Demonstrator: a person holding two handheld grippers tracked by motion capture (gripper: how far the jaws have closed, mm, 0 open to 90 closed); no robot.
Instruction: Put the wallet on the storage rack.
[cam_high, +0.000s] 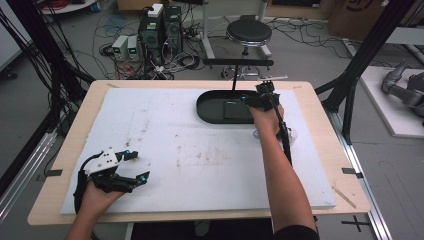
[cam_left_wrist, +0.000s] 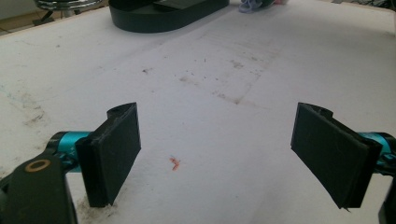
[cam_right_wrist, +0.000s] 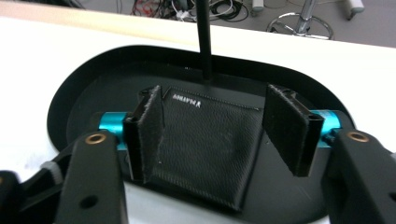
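While your right gripper (cam_right_wrist: 212, 135) straddled the black leather wallet (cam_right_wrist: 205, 149) in the oval tray (cam_right_wrist: 84, 93), jaws wide, you needed to centre before closing; left gripper (cam_left_wrist: 217, 154) idled, jaws wide.

- two grippers: left gripper (cam_high: 134, 169), right gripper (cam_high: 251, 100)
- one black oval tray (cam_high: 210, 107)
- one black leather wallet (cam_right_wrist: 205, 144) in it
- one round stool (cam_high: 248, 33)
- one white foam mat (cam_high: 200, 150)

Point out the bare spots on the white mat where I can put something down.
The white mat is bare across its middle, between the left gripper and the right forearm, and along its far-left stretch. Crowded: the far right, where the black oval tray holds a black wallet under the open right gripper.
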